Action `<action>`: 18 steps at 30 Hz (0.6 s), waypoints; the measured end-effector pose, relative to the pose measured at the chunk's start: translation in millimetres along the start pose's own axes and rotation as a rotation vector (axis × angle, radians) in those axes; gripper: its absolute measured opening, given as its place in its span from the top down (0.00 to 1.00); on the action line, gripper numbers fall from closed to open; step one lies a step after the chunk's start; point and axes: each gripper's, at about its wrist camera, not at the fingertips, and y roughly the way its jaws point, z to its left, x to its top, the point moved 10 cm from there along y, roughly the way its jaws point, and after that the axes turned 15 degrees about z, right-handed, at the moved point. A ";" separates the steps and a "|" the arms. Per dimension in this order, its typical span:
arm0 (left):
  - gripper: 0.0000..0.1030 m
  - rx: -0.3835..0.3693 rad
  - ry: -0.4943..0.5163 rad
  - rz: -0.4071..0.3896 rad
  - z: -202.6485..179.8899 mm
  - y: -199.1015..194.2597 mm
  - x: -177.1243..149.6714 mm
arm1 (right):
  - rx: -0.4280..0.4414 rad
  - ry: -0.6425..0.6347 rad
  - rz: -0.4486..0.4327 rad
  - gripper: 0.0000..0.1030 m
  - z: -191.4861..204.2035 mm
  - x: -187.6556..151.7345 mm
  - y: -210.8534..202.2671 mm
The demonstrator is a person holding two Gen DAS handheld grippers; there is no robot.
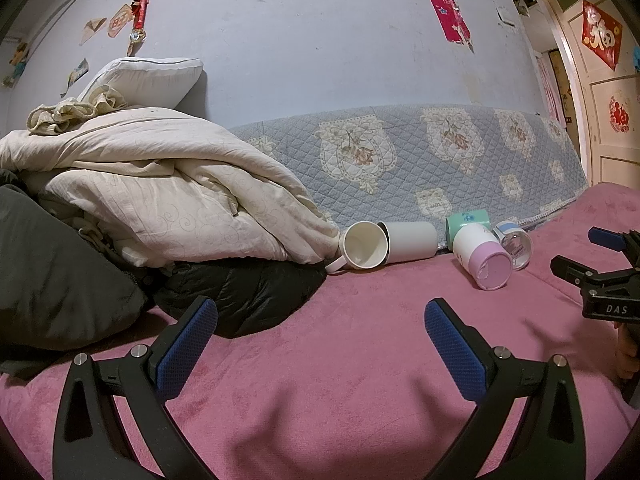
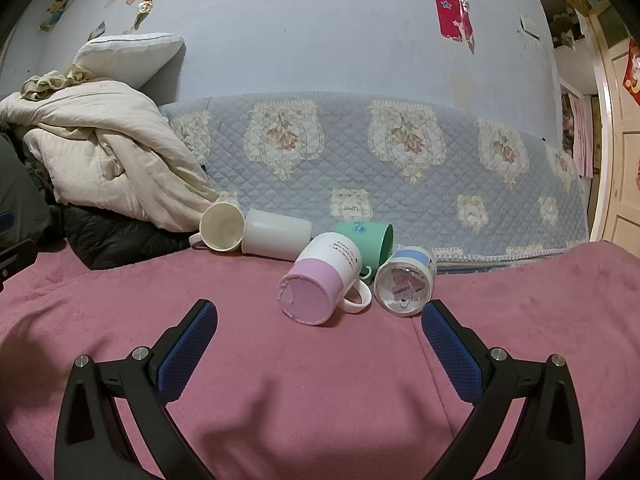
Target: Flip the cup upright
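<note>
Nothing flipped yet. All five cups lie on their sides on the bed (image 2: 160,300) near the quilted backrest; pink-banded cup (image 2: 316,280) nearest. Left tool (image 1: 320,344) and right tool (image 2: 319,340) both spread apart, empty, short of the cups.

Five cups (image 2: 316,280) lie on the bed (image 2: 280,380), bedding pile (image 2: 104,160) to their left.

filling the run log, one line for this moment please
left gripper open | right gripper open | pink-based mug on side | nothing held
</note>
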 end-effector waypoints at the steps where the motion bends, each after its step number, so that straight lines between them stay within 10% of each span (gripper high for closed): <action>1: 0.00 0.000 0.000 0.001 0.1 0.1 0.0 | 0.000 0.000 0.000 0.00 0.1 0.1 0.1; 18: 0.00 0.007 -0.013 -0.010 3.4 -0.7 -1.3 | -0.002 0.003 0.011 0.00 -0.2 -1.3 1.4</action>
